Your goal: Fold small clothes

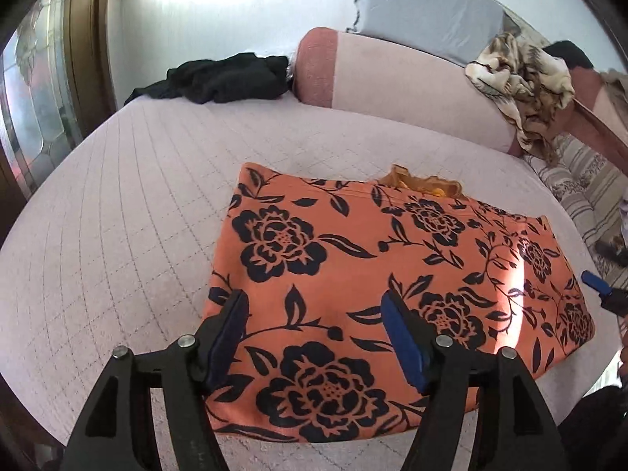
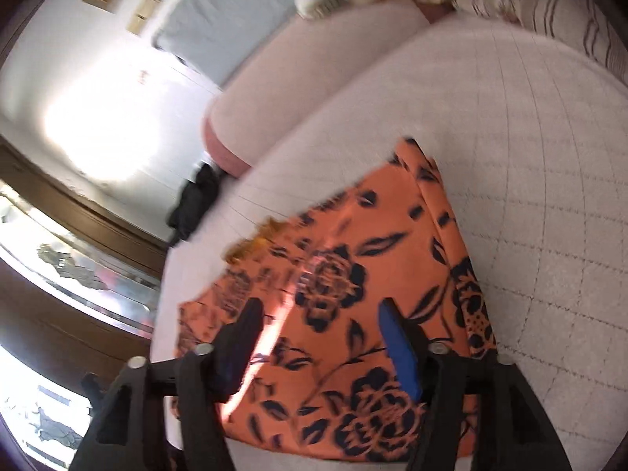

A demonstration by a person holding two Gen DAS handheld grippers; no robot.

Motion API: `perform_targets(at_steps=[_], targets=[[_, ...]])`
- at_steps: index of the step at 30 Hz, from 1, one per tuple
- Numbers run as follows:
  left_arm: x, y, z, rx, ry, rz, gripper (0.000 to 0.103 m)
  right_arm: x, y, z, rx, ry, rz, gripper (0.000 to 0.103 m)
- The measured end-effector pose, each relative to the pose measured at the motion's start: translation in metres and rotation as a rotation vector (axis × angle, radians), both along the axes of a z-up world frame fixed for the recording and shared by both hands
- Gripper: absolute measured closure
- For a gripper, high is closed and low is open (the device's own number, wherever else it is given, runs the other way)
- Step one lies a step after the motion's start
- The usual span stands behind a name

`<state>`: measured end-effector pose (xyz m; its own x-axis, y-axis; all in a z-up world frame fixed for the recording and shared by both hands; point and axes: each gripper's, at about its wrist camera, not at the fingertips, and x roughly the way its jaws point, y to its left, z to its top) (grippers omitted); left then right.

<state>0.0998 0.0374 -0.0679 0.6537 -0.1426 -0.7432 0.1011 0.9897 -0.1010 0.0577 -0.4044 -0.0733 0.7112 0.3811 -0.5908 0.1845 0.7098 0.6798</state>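
Observation:
An orange garment with a dark flower print (image 1: pixel 353 274) lies flat and folded on the pale quilted bed (image 1: pixel 137 196). A yellow inner edge peeks out at its far side (image 1: pixel 424 182). My left gripper (image 1: pixel 314 306) is open and empty, just above the garment's near left part. My right gripper (image 2: pixel 318 314) is open and empty above the garment (image 2: pixel 353 274), seen tilted and blurred in the right wrist view. One right fingertip (image 1: pixel 594 280) shows at the garment's right edge in the left wrist view.
A black garment (image 1: pixel 223 78) lies at the bed's far left. A pink bolster (image 1: pixel 392 86) runs along the far side, with a brown patterned cloth (image 1: pixel 526 78) on it. A striped cover (image 1: pixel 581 180) lies at the right. A wooden door frame (image 1: pixel 86 39) stands left.

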Motion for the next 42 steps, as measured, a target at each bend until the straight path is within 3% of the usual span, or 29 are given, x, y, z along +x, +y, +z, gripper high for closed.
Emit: perform_targets(at_steps=[2, 3, 4, 6, 9, 12, 14, 15, 16, 17, 19, 22, 24, 25, 29, 32, 35, 42], targets=[[0.006, -0.007, -0.017, 0.015, 0.079, -0.013, 0.029, -0.001, -0.004, -0.006, 0.046, 0.01, 0.019, 0.021], [0.011, -0.008, -0.028, 0.033, 0.142, -0.014, 0.029, 0.0, -0.007, -0.022, 0.031, 0.076, 0.008, 0.021], [0.012, -0.011, -0.033, 0.054, 0.162, -0.018, 0.029, -0.003, -0.013, -0.038, 0.033, 0.148, -0.018, 0.03], [0.003, -0.014, -0.018, 0.071, 0.092, -0.021, 0.029, -0.013, -0.03, -0.048, 0.16, 0.128, -0.086, 0.037], [-0.001, -0.016, 0.003, 0.023, 0.017, -0.027, 0.029, -0.026, -0.025, -0.011, 0.06, 0.049, -0.095, 0.031], [0.005, -0.024, 0.003, 0.0, 0.017, -0.043, 0.027, -0.032, -0.013, 0.0, 0.146, -0.016, 0.015, 0.026], [0.013, -0.033, -0.018, 0.023, 0.088, -0.078, 0.026, -0.032, -0.007, -0.026, 0.165, 0.047, 0.054, 0.022], [0.018, -0.037, -0.033, 0.054, 0.149, -0.082, 0.026, -0.031, -0.007, -0.047, 0.126, 0.149, 0.028, 0.023], [0.019, -0.039, -0.039, 0.078, 0.16, -0.081, 0.026, -0.033, -0.014, -0.065, 0.169, 0.206, -0.015, 0.032], [0.015, -0.04, -0.035, 0.086, 0.12, -0.083, 0.026, -0.036, -0.019, -0.061, 0.212, 0.169, -0.051, 0.032], [0.012, -0.039, -0.024, 0.065, 0.088, -0.086, 0.026, -0.031, -0.018, -0.034, 0.157, 0.117, -0.024, 0.03], [0.013, -0.039, -0.014, 0.03, 0.043, -0.08, 0.025, -0.007, -0.011, 0.001, 0.121, 0.032, 0.068, 0.029], [0.023, -0.044, -0.024, 0.026, 0.075, -0.093, 0.024, 0.023, -0.01, 0.004, 0.121, 0.022, 0.102, 0.026], [0.027, -0.045, -0.033, 0.047, 0.108, -0.093, 0.024, 0.039, -0.015, -0.001, 0.131, 0.037, 0.11, 0.025], [0.025, -0.051, -0.039, 0.111, 0.06, -0.117, 0.02, 0.124, -0.038, -0.053, 0.18, 0.178, 0.08, 0.025], [0.031, -0.048, -0.04, 0.088, 0.067, -0.115, 0.019, 0.144, -0.071, -0.059, 0.272, 0.144, -0.05, 0.026], [0.028, -0.045, -0.042, 0.088, 0.062, -0.111, 0.016, 0.136, -0.074, -0.046, 0.231, 0.113, -0.093, 0.026], [0.012, -0.035, -0.032, 0.032, 0.068, -0.085, 0.016, 0.083, -0.088, -0.022, 0.079, 0.128, -0.034, 0.025]])
